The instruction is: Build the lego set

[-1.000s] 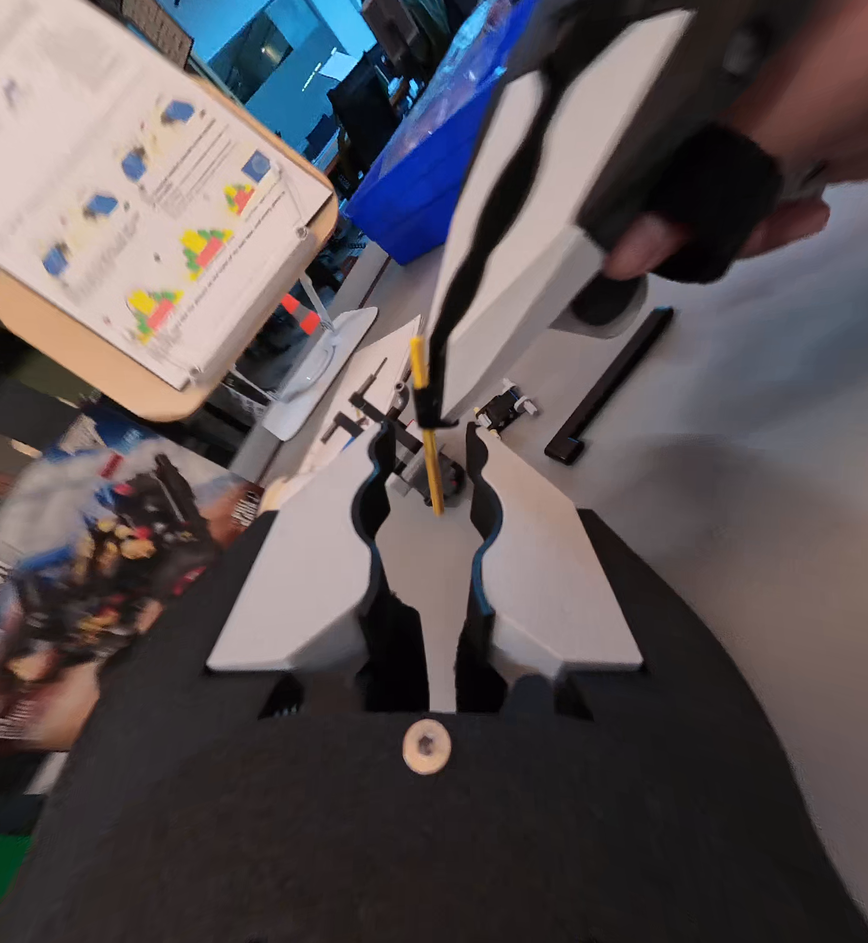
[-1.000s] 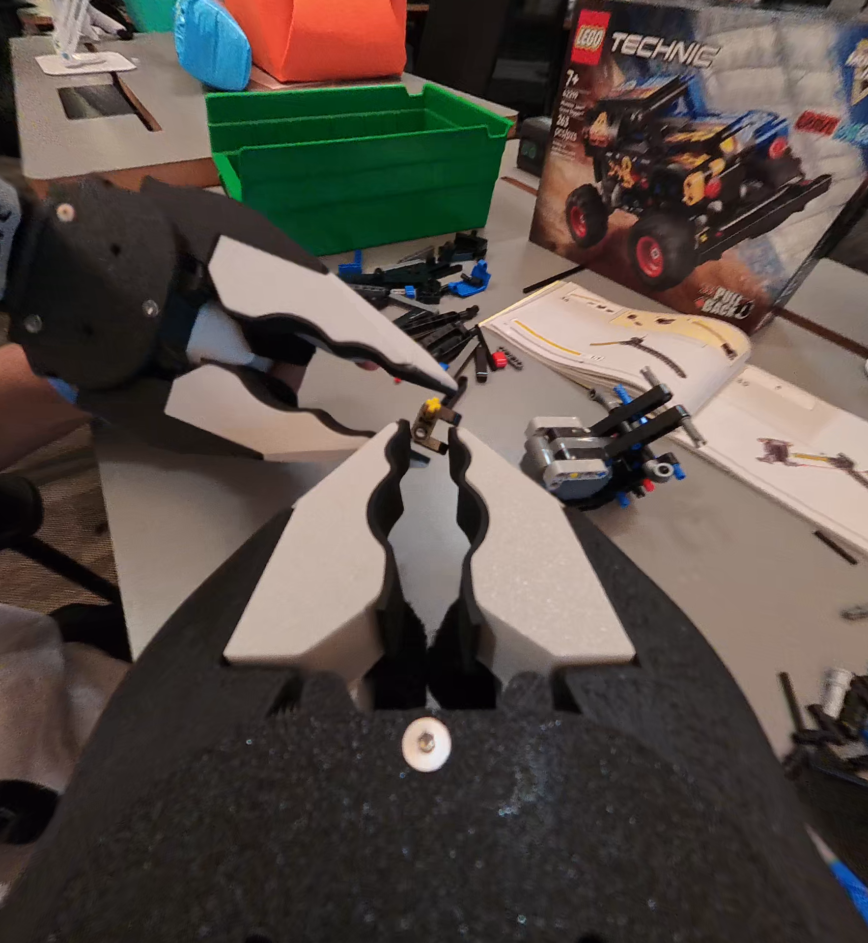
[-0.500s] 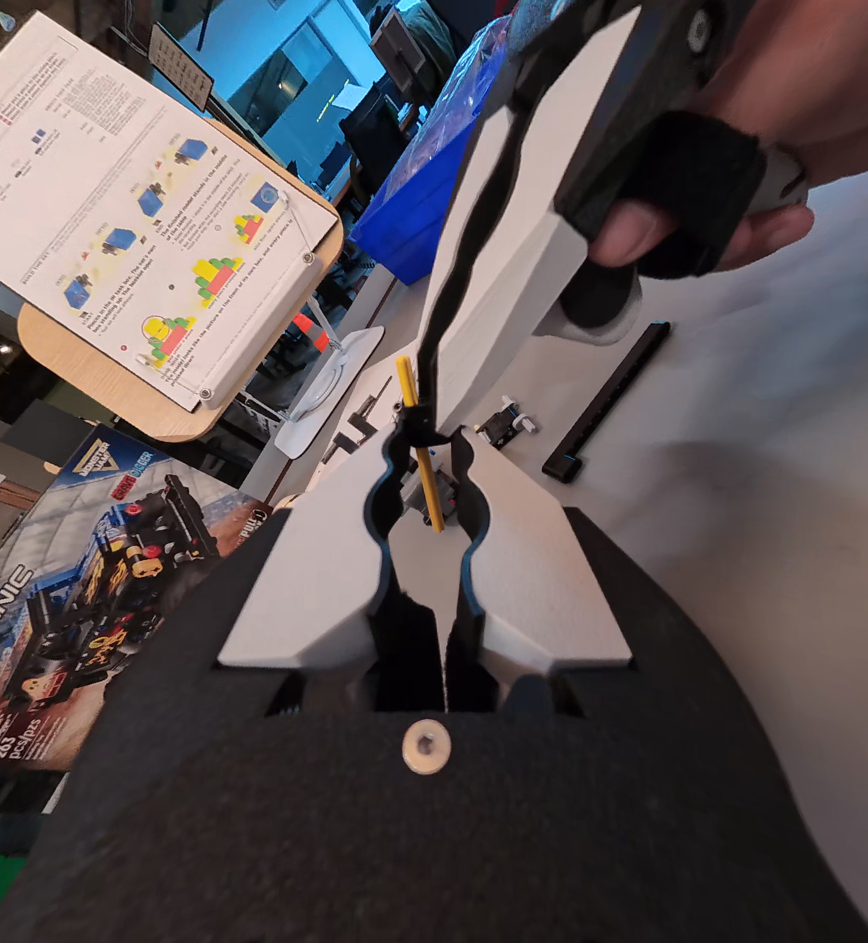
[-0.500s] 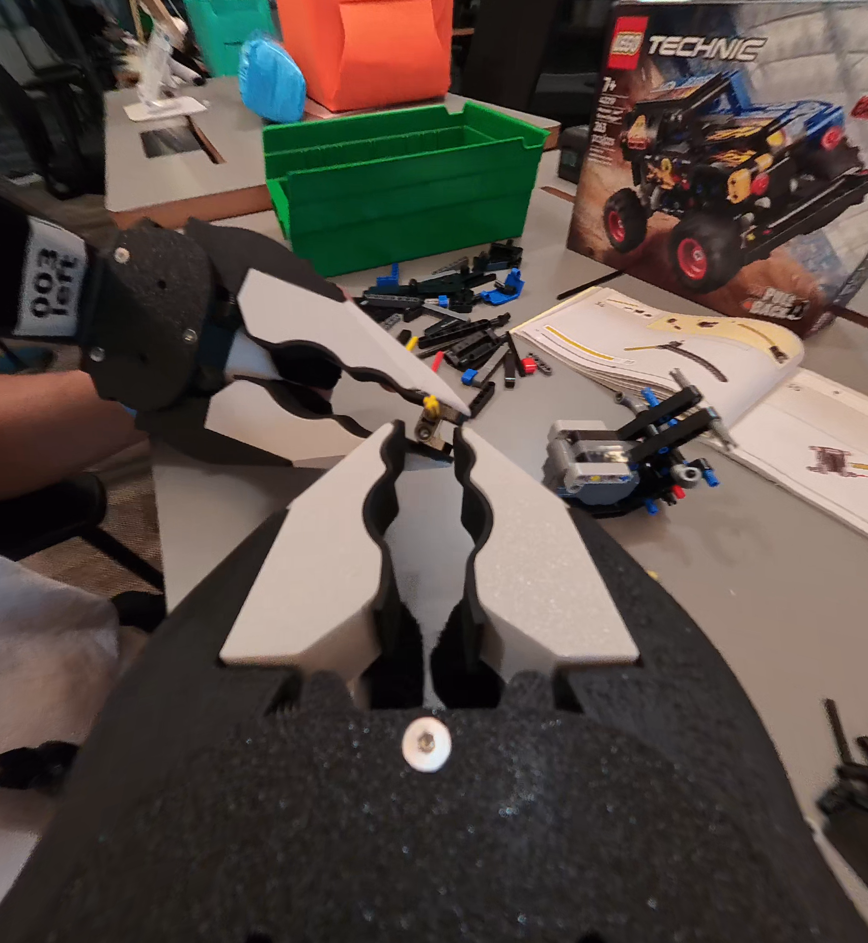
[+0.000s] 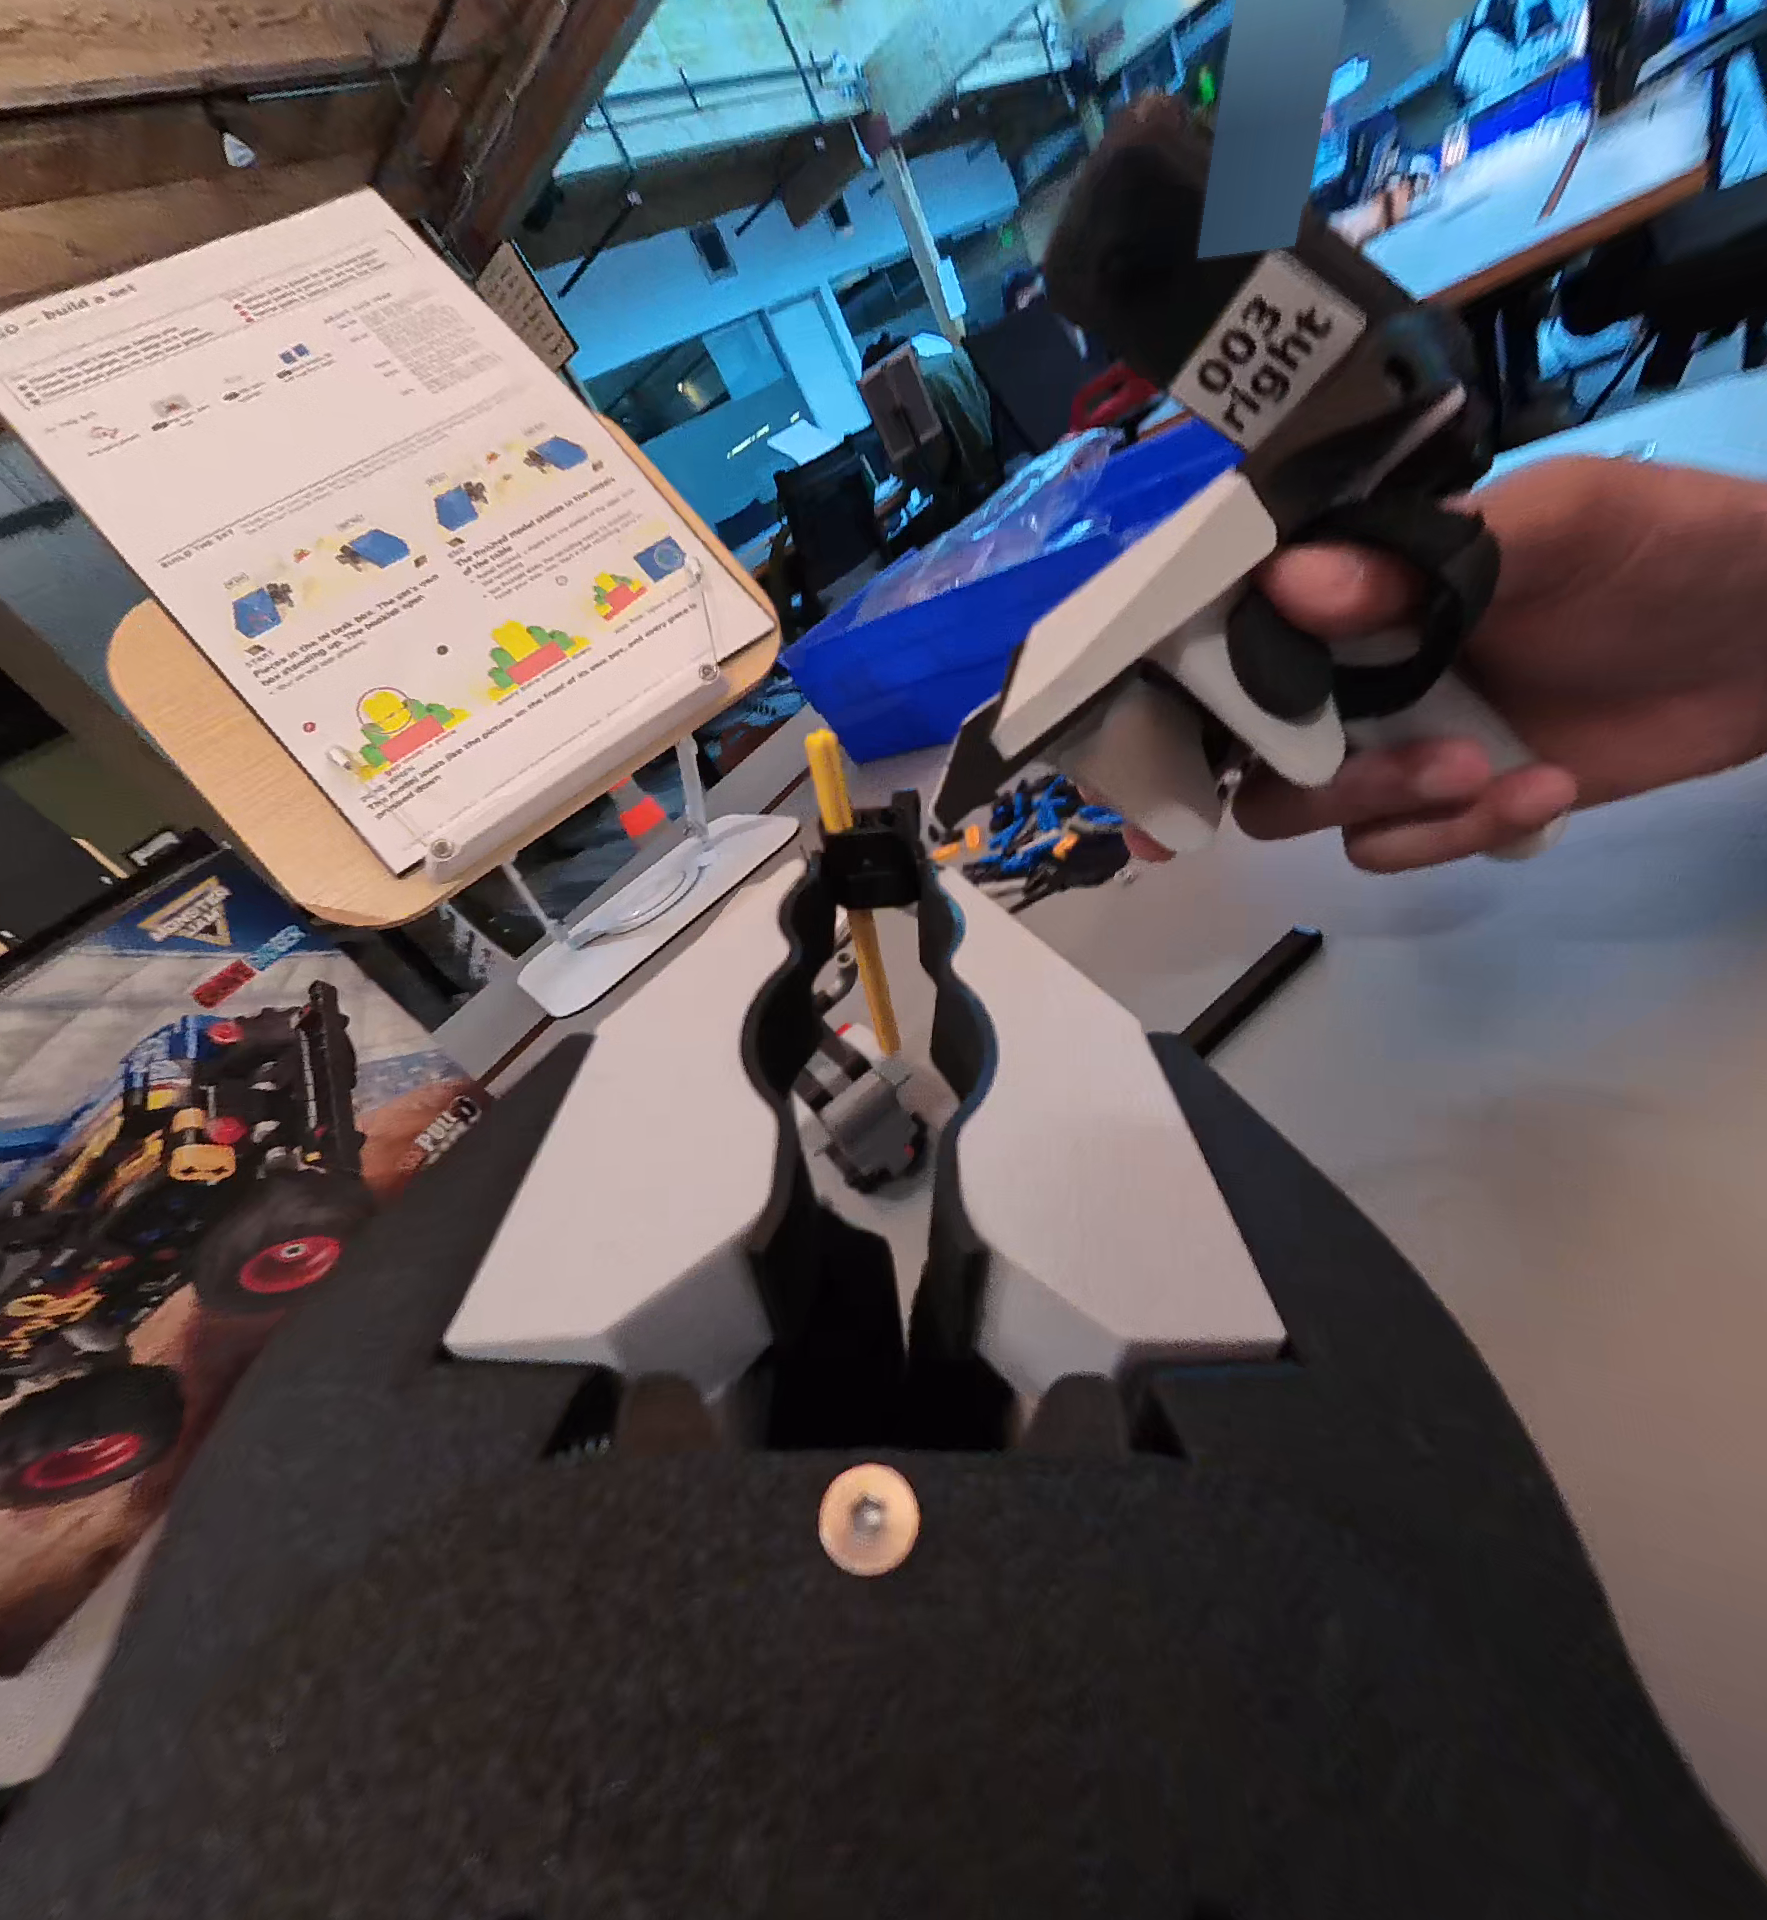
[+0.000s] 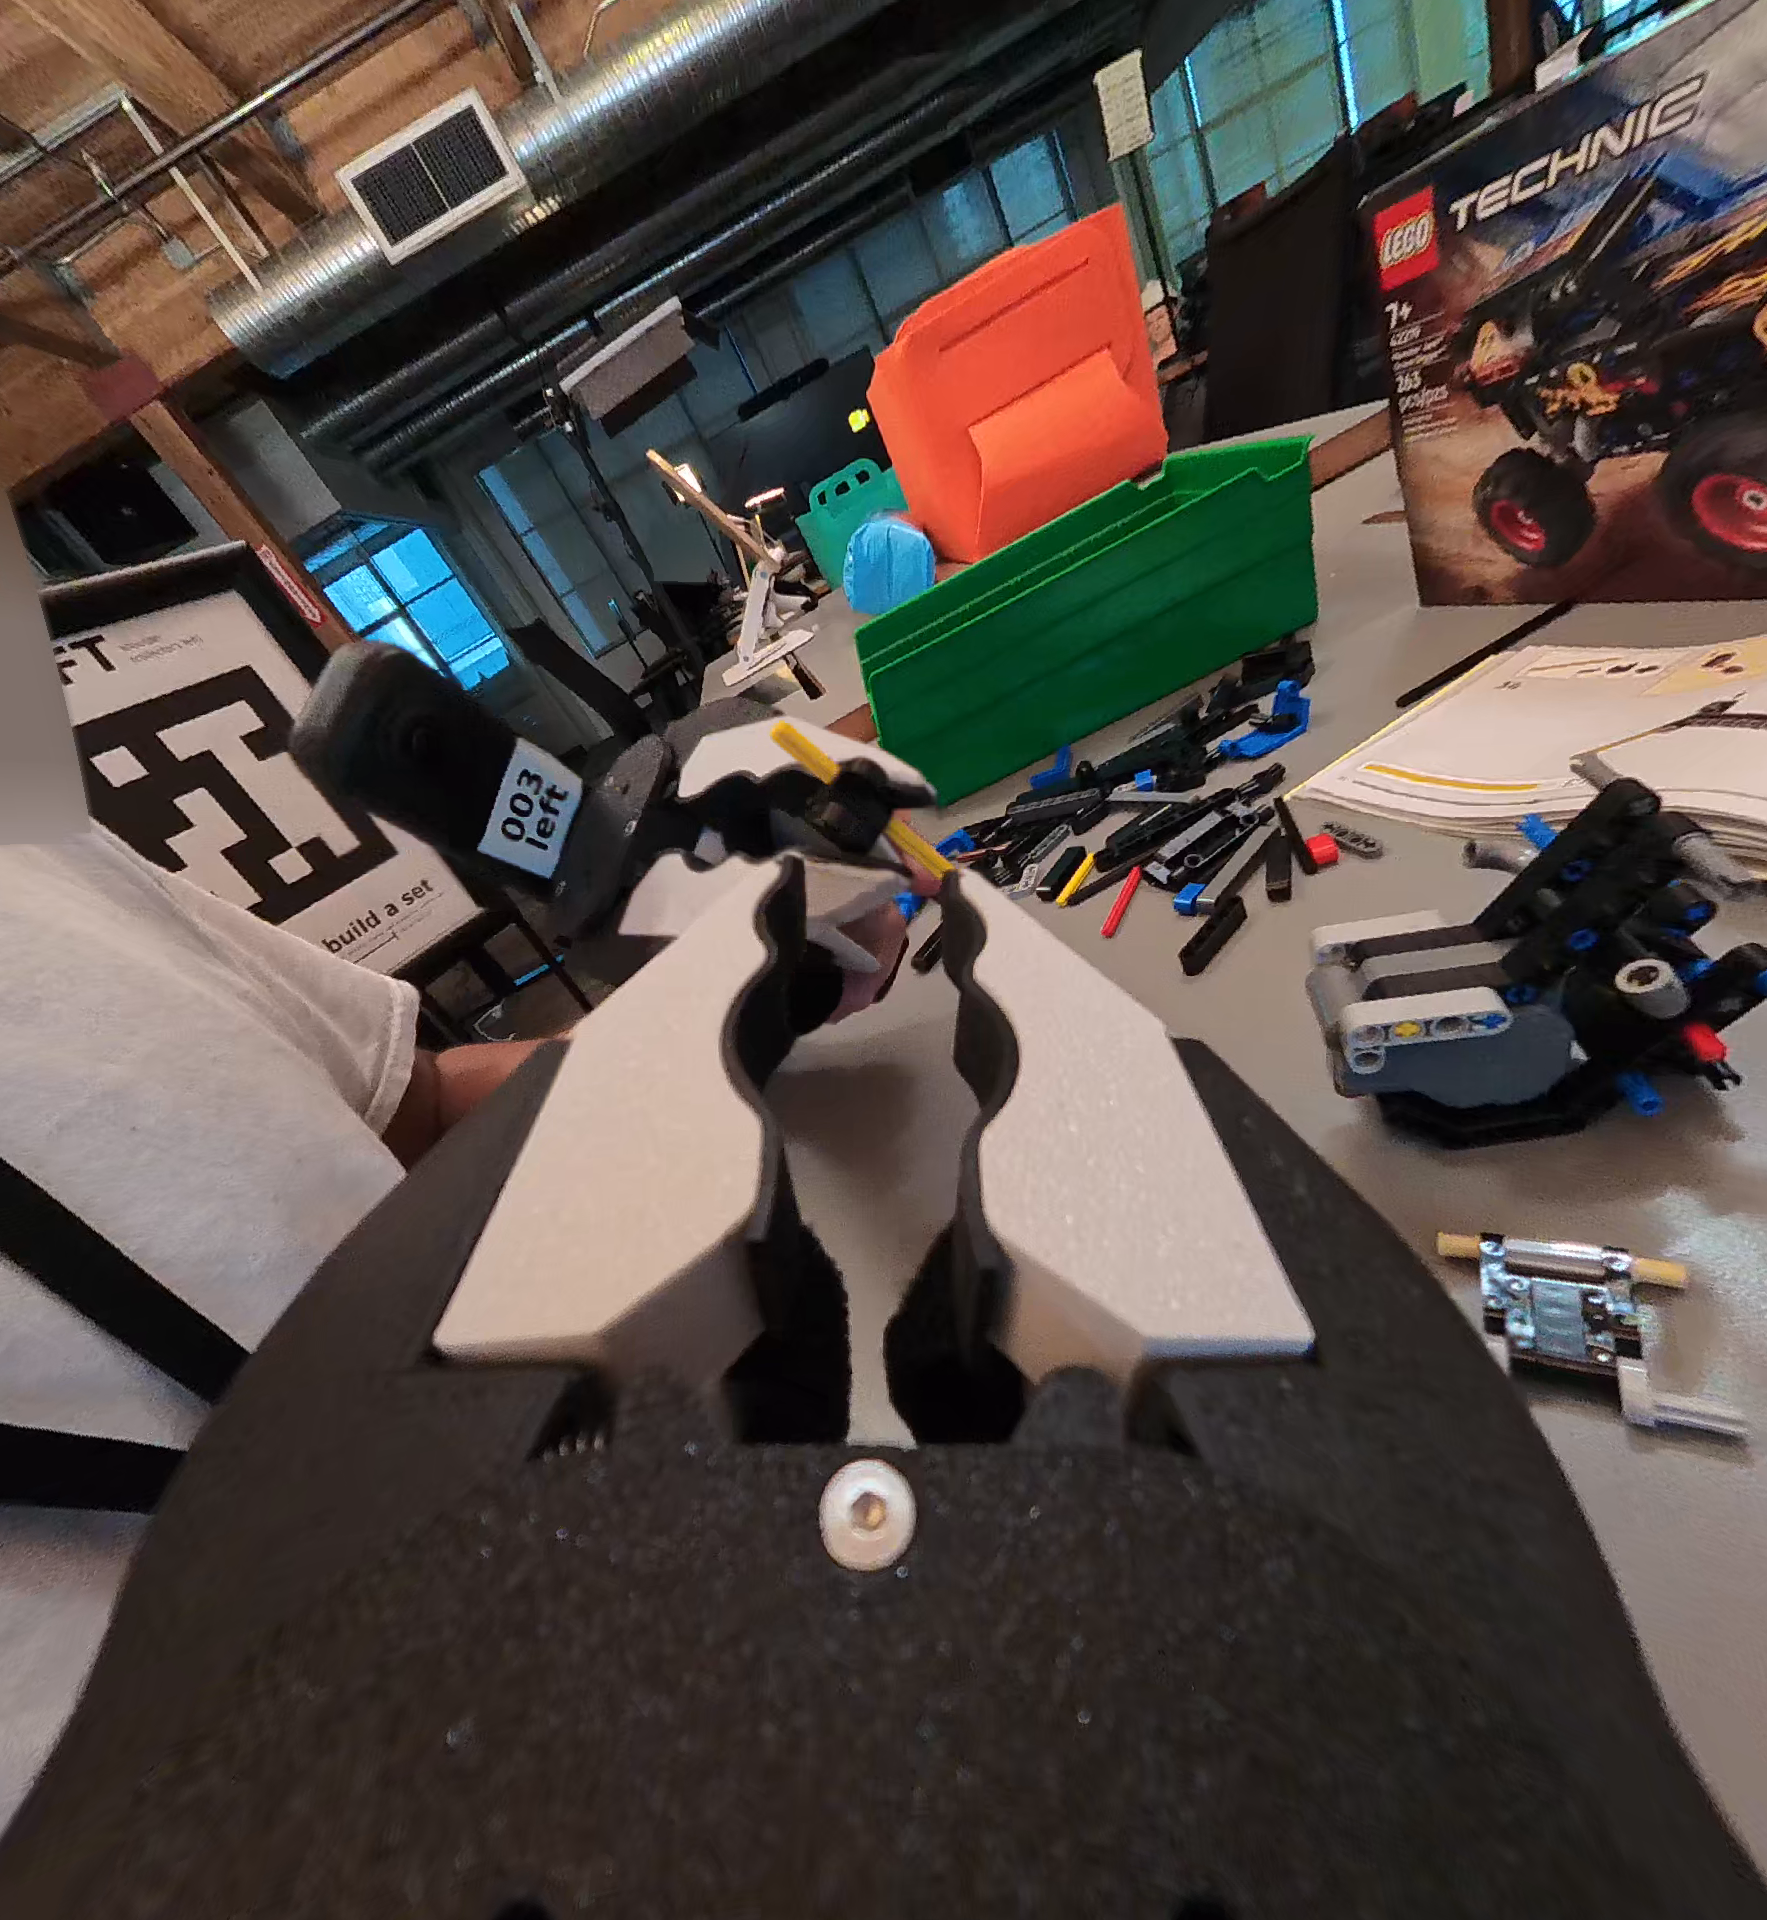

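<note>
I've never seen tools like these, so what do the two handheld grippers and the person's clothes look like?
Each gripper, left and right, has a rough black body, two pale grey wedge fingers with wavy black inner edges, a central silver screw and a white tag. The person wears a white short-sleeved shirt crossed by a black strap.

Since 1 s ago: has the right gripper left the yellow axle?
Yes. In the left wrist view the right gripper has backed off right of the yellow axle, which stays pinched in the left gripper; its tips were on the axle earlier.

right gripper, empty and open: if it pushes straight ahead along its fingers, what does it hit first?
Most likely the yellow axle with its black connector, pinched in the left gripper just beyond the right gripper tips. Depth is unclear; it might pass just under them.
</note>
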Available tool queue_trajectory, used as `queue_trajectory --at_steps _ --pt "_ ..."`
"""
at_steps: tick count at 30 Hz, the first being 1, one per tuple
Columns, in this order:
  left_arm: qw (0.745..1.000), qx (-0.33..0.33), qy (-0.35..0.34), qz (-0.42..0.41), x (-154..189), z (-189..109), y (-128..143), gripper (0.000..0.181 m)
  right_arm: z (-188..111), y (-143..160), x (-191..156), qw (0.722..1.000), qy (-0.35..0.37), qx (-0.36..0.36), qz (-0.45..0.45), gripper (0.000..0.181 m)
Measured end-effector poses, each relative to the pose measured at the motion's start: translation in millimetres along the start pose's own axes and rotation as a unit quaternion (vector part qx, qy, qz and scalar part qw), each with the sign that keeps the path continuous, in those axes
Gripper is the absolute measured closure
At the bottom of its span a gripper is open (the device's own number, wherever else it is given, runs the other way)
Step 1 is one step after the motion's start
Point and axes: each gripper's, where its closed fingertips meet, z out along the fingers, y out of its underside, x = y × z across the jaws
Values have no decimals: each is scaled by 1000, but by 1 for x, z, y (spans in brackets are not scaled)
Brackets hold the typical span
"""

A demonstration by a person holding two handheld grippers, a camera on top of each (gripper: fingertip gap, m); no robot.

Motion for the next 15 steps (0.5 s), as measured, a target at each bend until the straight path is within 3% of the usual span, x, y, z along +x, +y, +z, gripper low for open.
queue_trajectory --at_steps 7,15 --pt "999 25 -22 -31 -10 -2 -6 167 5 0 -6 999 15 2 -36 159" --pt "990 -28 -100 99 -10 1 4 167 19 6 -3 998 54 13 -43 143"
